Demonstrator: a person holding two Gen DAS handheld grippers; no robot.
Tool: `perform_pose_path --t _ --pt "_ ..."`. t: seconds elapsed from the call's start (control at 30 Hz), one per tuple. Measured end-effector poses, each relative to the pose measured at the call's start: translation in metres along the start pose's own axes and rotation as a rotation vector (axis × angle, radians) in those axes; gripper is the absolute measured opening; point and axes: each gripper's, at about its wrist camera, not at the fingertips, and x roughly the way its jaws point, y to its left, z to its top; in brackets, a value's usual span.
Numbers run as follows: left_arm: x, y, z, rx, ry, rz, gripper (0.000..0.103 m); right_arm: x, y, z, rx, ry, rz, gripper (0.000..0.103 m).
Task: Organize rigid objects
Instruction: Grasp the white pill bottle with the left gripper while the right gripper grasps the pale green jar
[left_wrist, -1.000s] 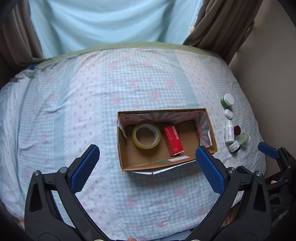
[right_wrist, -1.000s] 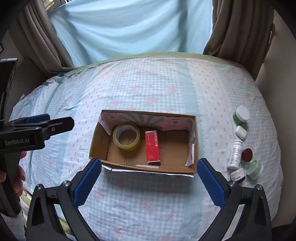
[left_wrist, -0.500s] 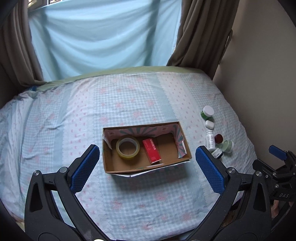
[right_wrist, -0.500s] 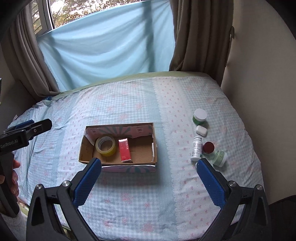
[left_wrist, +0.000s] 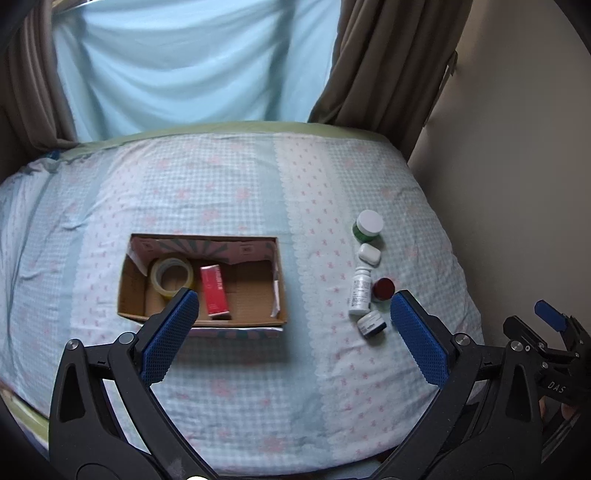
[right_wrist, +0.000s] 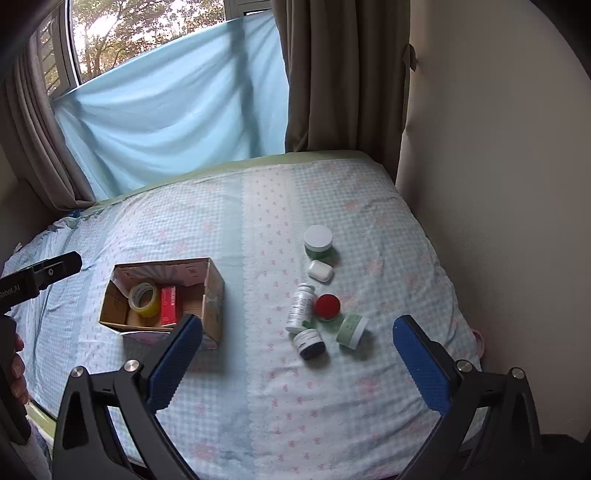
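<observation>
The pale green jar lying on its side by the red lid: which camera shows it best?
The right wrist view. There the pale green jar lies fully visible, tipped on its side beside the red lid. In the left wrist view, the left hand-held gripper finger hides it; only the lid shows.

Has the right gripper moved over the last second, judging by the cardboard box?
Yes. The right gripper has pulled back and swung right: the cardboard box now sits smaller and left, with the jars between its open fingers.
</observation>
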Motion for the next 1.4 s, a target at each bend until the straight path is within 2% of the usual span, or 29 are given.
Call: perform_pose_path --t 0.17,0.3,0.53,0.73,0.93,1.13,1.4 --pt "0.040 -0.040 0.005 0.032 0.071 -0.027 0.103 0.021 -0.038 0.002 0.046 0.035 0.002 0.103" --pt "0.089 -0.063 0.008 0.064 0.162 -0.071 0.103 0.047 -0.060 0.000 0.087 0.072 -0.007 0.103" --pt "0.176 -0.105 0.005 0.166 0.286 -0.086 0.103 0.103 -0.089 -0.002 0.167 0.150 -0.035 0.103" --pt "0.262 -0.134 -0.011 0.261 0.400 -0.084 0.103 0.160 -0.109 -0.006 0.252 0.229 -0.033 0.103" --pt "0.335 -0.154 -0.032 0.333 0.494 -0.076 0.103 0.228 -0.116 -0.014 0.301 0.360 -0.053 0.103" --pt "0.385 -0.160 -0.047 0.380 0.571 -0.054 0.097 0.281 -0.121 -0.023 0.342 0.478 -0.083 0.102" --pt "0.420 -0.160 -0.061 0.443 0.639 -0.027 0.090 0.327 -0.123 -0.040 0.379 0.611 -0.099 0.098"
